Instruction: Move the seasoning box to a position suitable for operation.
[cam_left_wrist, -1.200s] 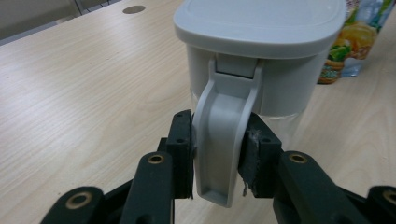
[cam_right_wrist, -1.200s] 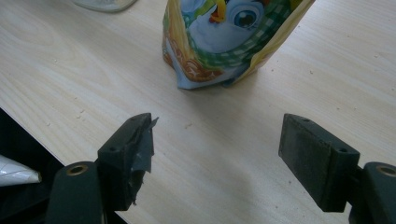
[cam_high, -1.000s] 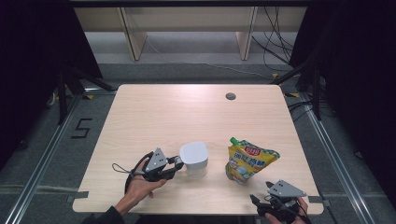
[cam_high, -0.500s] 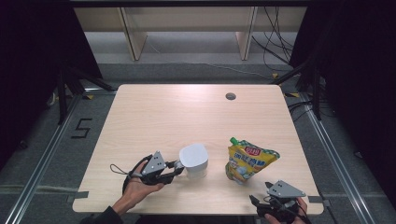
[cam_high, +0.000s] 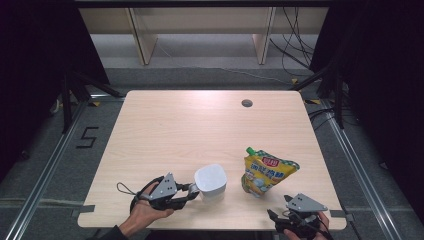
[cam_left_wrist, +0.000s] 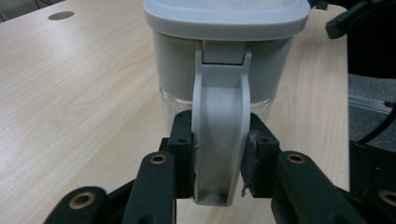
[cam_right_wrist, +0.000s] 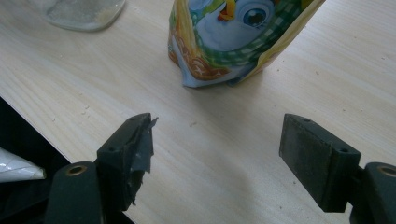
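A white lidded container (cam_high: 210, 180) with a clear lower body stands near the table's front edge. My left gripper (cam_high: 191, 190) reaches it from the left and is shut on its grey handle (cam_left_wrist: 219, 135), one pad pressing on each side. To the right stands a yellow snack pouch (cam_high: 267, 172) with a cartoon print (cam_right_wrist: 233, 37). My right gripper (cam_high: 279, 219) sits at the front right edge, a short way in front of the pouch. Its jaws are open wide over bare wood, with nothing between them (cam_right_wrist: 217, 140).
The light wooden table (cam_high: 190, 130) has a round cable hole (cam_high: 246, 103) at the far right. The container's clear base (cam_right_wrist: 84, 11) shows to the left of the pouch. Dark floor, metal rails and a shelf frame surround the table.
My left hand has drawn the container a little toward the table's front edge, still gripping its handle. The right gripper and the pouch have not moved.
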